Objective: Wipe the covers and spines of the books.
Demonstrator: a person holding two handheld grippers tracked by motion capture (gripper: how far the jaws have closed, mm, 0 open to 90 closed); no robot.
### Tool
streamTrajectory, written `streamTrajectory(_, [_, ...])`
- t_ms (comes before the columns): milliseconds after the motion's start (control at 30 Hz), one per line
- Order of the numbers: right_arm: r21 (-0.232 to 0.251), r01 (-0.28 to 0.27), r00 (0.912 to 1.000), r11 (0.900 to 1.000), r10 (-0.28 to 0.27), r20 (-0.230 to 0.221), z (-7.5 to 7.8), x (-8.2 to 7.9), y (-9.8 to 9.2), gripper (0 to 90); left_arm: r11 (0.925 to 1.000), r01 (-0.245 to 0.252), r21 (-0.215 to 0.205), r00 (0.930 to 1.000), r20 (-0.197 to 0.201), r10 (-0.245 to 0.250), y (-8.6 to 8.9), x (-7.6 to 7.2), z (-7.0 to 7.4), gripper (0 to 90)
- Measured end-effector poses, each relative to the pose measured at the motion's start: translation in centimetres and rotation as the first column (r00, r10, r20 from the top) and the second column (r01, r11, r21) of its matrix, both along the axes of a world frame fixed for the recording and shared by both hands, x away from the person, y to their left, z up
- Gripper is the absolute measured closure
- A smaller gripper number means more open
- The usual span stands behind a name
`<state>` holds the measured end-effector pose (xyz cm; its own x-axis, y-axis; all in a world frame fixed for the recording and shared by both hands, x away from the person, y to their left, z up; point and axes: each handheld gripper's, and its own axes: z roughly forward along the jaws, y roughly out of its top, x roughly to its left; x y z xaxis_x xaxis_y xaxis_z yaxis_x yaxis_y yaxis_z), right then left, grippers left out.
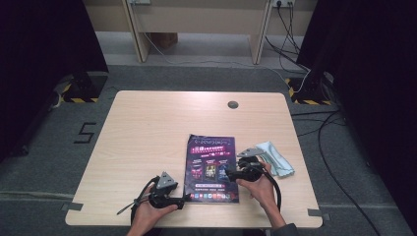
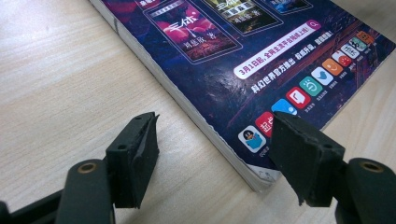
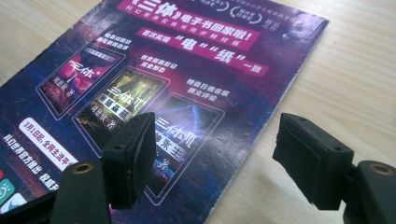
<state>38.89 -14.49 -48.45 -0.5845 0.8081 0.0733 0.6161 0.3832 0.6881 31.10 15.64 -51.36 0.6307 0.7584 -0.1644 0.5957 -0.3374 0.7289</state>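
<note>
Black jaws of left gripper (image 2: 212,156) closest to lens, spread apart, grasping nothing. Book (image 2: 243,60) corner sits between them; one jaw over table (image 2: 56,84), other over cover.

From high view: book (image 1: 212,168) flat on table (image 1: 147,128), near front edge, a bit right of middle. Left gripper (image 1: 180,199) at book's 7 o'clock. Right gripper (image 1: 229,173) at book's 3 o'clock, jaws wide, nothing pinched, straddling book's side edge. Pale cloth (image 1: 275,158) at 2 o'clock, near right hand (image 1: 259,189).

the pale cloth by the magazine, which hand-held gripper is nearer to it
Right. The right hand-held gripper hangs over the magazine's right edge beside the pale cloth; the left hand-held gripper is at the magazine's far corner.
</note>
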Motion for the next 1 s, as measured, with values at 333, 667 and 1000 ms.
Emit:
streamTrajectory(333, [-0.006,0.011,0.9994,1.0,-0.012,-0.032,-1.3,1.0,1.0,28.9,0.9997,0.024,-0.001,0.9997,0.003,-0.024,-0.2,0.2,0.0,32.1])
streamTrajectory(667, [0.02,0.033,0.9977,0.999,-0.032,-0.059,-2.0,2.0,1.0,25.9,0.9982,0.044,-0.041,0.9988,-0.021,-0.045,-0.8,1.3,0.0,30.2])
streamTrajectory(1000, [0.025,0.048,0.9977,0.999,-0.047,-0.048,-2.1,2.9,1.2,24.1,0.9985,0.052,-0.018,0.9986,0.012,-0.052,-1.6,1.6,-0.2,29.0])
